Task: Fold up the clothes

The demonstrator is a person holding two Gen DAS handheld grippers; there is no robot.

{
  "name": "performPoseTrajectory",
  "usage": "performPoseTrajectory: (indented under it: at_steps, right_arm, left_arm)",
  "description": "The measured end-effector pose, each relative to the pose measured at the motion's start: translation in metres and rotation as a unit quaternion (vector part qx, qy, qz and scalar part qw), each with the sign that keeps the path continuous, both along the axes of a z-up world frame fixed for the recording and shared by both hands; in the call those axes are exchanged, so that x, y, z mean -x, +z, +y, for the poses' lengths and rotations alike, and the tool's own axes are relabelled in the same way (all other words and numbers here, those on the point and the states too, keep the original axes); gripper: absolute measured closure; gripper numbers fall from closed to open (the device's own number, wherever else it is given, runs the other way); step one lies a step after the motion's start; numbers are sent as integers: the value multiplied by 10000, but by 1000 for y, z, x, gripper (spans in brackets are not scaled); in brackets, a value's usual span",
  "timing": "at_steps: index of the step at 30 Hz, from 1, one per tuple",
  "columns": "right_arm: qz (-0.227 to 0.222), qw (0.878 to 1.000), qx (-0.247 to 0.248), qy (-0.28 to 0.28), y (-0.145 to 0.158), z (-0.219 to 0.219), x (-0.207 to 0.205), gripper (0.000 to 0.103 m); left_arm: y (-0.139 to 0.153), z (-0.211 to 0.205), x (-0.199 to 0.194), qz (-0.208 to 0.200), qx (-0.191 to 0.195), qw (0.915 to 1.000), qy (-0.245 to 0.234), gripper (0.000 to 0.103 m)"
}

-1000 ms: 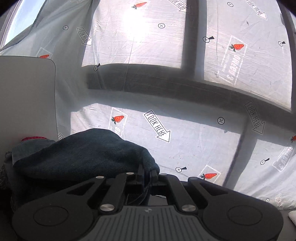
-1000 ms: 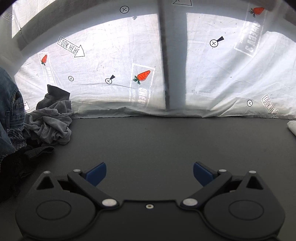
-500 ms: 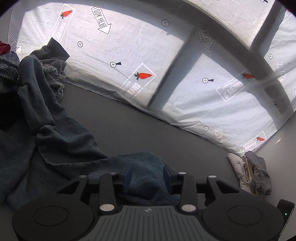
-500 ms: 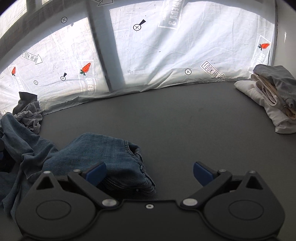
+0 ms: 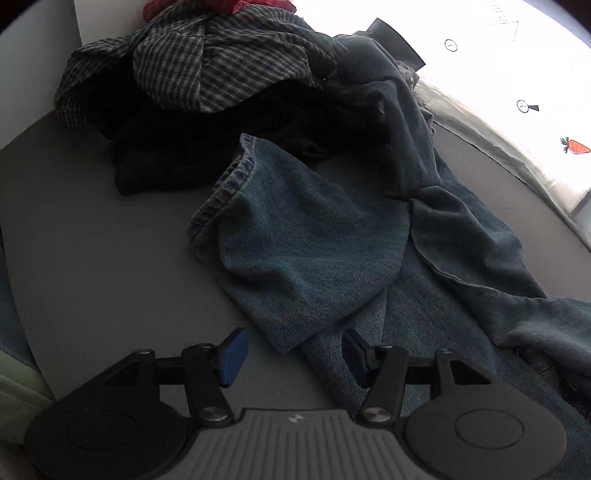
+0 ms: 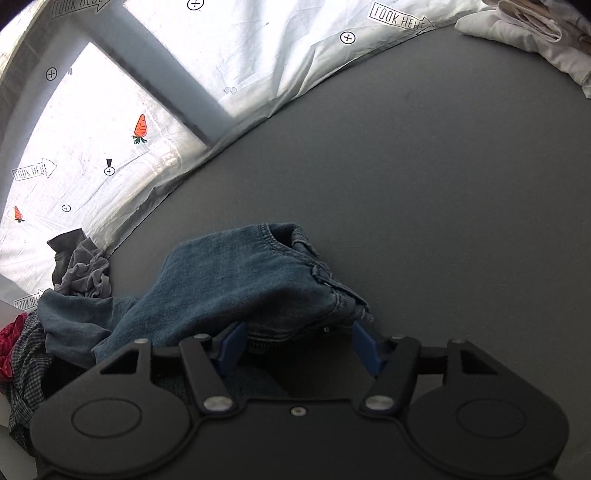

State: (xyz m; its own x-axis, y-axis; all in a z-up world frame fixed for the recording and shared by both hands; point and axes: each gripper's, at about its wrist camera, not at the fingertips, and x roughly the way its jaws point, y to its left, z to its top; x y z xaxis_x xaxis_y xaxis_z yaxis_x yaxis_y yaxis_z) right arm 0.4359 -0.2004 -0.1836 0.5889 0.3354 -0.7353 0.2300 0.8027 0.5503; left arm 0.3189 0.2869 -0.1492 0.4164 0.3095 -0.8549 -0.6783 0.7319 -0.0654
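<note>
A pair of blue jeans (image 5: 332,236) lies crumpled on the dark grey table (image 5: 92,258). One leg hem points to the far left in the left wrist view. My left gripper (image 5: 291,354) is open and empty, just above the near edge of a jeans leg. In the right wrist view the jeans' waistband (image 6: 280,280) is bunched in front of my right gripper (image 6: 299,347). That gripper is open, with its blue pads either side of the waist edge, not closed on it.
A pile of clothes with a checked shirt (image 5: 207,59) and dark garments (image 5: 166,147) sits at the table's far left. A grey crumpled garment (image 6: 85,273) lies by the white printed sheet (image 6: 147,110). Folded pale clothes (image 6: 528,33) lie at the far right.
My left gripper let go of the jeans, opened and swung to face the clothes pile. My right gripper narrowed its opening and moved down to the jeans' waistband.
</note>
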Motion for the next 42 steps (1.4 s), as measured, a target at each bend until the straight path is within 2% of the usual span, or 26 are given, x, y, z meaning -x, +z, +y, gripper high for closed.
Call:
performPoseTrajectory:
  at_steps: [3, 6, 9, 11, 13, 16, 20, 23, 27, 28, 30, 31, 32, 38, 42]
  right_arm:
    - [230, 9946, -858, -545, -17, -7, -5, 38]
    - [438, 9786, -1711, -1059, -33, -12, -2, 37]
    - [490, 9659, -2140, -1370, -41, -12, 7, 37]
    - [456, 9650, -2148, -1435, -41, -9, 8, 37]
    - [387, 9659, -2119, -1435, -40, -5, 3, 40]
    - [228, 9701, -2002, -1354, -34, 3, -14, 57]
    - [-342, 9869, -1291, -907, -6, 30, -63, 79]
    - [-846, 9902, -993, -490, 23, 52, -100, 83]
    - [-1357, 9860, -961, -74, 50, 77, -125, 83]
    - [-1267, 9879, -884, -106, 46, 75, -119, 82]
    - [-1086, 9913, -728, -171, 39, 69, -106, 70]
    - [-996, 9927, -649, -203, 35, 66, -100, 59]
    - [-905, 9940, -571, -235, 32, 63, -93, 55]
    - [-358, 9984, -100, -427, 10, 47, -55, 42]
    - [-93, 9974, -24, -711, -1, 26, -26, 42]
  left_arm:
    - [-10, 13, -8, -21, 282, 9996, 42, 40]
    - [-18, 20, -23, -65, 509, 9987, -53, 36]
    - [-25, 20, -39, 73, 495, 9984, -267, 35]
    - [-30, 20, -47, 177, 464, 9980, -392, 33]
    - [-35, 21, -55, 255, 465, 9974, -485, 31]
    - [-39, 23, -61, 317, 353, 9967, -663, 26]
    - [-41, 35, -62, 268, 350, 9965, -716, 26]
    - [-39, 46, -62, 172, 504, 9967, -605, 22]
    - [-38, 46, -67, 204, 507, 9965, -640, 15]
    - [-39, 43, -68, 227, 432, 9967, -652, 15]
    - [-40, 37, -70, 281, 271, 9969, -686, 14]
    - [-41, 34, -71, 329, 167, 9966, -731, 14]
    - [-42, 31, -72, 378, 83, 9962, -776, 14]
    - [-43, 28, -73, 470, 29, 9955, -824, 14]
    - [-43, 29, -75, 511, -12, 9949, -873, 14]
